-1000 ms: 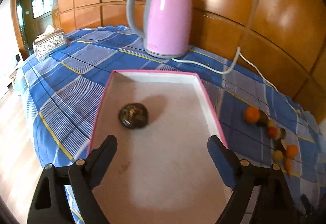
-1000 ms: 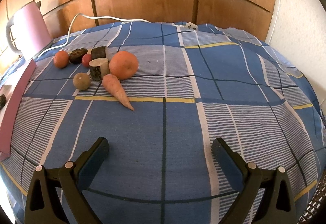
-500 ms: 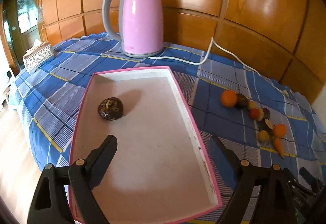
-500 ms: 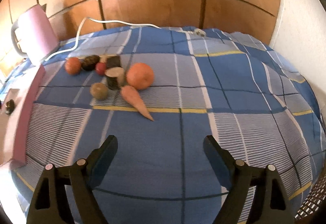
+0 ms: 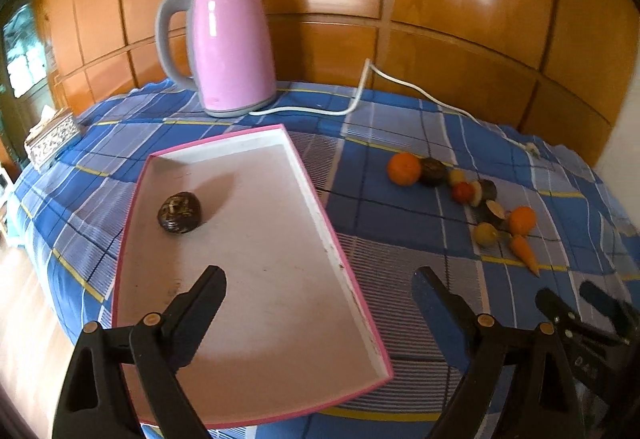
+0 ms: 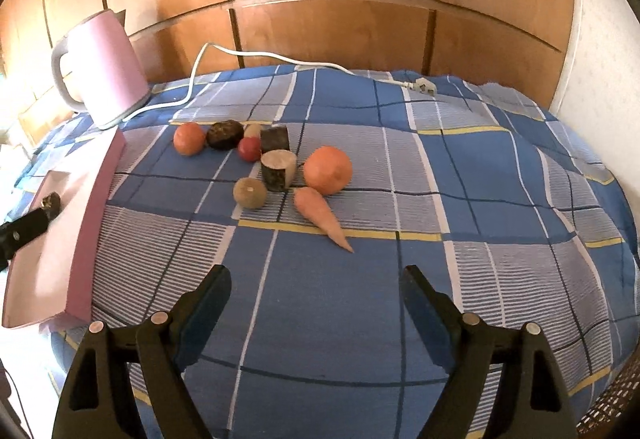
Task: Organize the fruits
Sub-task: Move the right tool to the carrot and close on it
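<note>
My left gripper (image 5: 318, 281) hangs spread wide and empty over the near end of the pink-rimmed tray (image 5: 320, 199), one finger above its white floor, the other just outside its right rim. Inside the tray, toward the far left corner, sits one dark round fruit (image 5: 179, 212). Beyond the tray stands the pink kettle (image 5: 230, 47), its white cord (image 5: 360, 87) trailing right across the blue plaid cloth (image 5: 380, 239).

My right gripper (image 6: 316, 289) is also spread, holding nothing, above bare cloth to the right of the tray (image 6: 92, 215). The rest of the fruit lies in a cluster right of the tray: a large orange (image 6: 327, 170), a carrot (image 6: 320, 213) touching it (tip pointing toward me), a cut dark cylinder (image 6: 279, 169), a brownish round fruit (image 6: 249, 192), a small red fruit (image 6: 249, 149), a dark lumpy fruit (image 6: 225, 134) and a smaller orange (image 6: 189, 138).
</note>
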`<state>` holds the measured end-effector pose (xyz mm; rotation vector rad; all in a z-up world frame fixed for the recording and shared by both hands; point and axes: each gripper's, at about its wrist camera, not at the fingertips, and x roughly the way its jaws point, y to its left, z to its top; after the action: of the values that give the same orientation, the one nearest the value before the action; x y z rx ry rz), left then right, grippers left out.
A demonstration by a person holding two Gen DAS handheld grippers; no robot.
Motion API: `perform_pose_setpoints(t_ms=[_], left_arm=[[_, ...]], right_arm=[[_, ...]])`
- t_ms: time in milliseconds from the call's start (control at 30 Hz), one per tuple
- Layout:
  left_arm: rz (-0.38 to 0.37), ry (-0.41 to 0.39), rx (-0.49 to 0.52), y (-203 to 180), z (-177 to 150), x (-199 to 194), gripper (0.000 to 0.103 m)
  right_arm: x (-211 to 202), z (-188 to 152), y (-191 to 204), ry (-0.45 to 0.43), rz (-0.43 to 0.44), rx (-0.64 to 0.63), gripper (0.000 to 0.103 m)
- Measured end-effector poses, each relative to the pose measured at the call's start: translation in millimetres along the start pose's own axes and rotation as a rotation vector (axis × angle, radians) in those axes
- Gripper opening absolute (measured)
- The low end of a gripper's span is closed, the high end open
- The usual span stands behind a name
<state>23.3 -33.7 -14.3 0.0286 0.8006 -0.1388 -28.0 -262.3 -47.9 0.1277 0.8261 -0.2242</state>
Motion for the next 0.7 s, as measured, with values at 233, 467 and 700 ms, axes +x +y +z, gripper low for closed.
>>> perform_pose_setpoints(t_ms=[233,467,700], left_arm=[[-0.044,0.02,0.068,-18.4,-6.3,0.9,0.094],[-0.125,0.032,0.167,-43.7,-14.3,0.8,0.094],[-0.213,0.05,0.249,-67.3,-22.3,1.1,0.094]], right_arm=[[-3.2,2.5,-4.8,-0.012,-0.002,0.013,0.087],[0.4,1.4,-23.3,-0.004,-0.02,0.058,0.087],[4.7,4.4,-37.0,-0.001,-0.019,0.071,0.081]])
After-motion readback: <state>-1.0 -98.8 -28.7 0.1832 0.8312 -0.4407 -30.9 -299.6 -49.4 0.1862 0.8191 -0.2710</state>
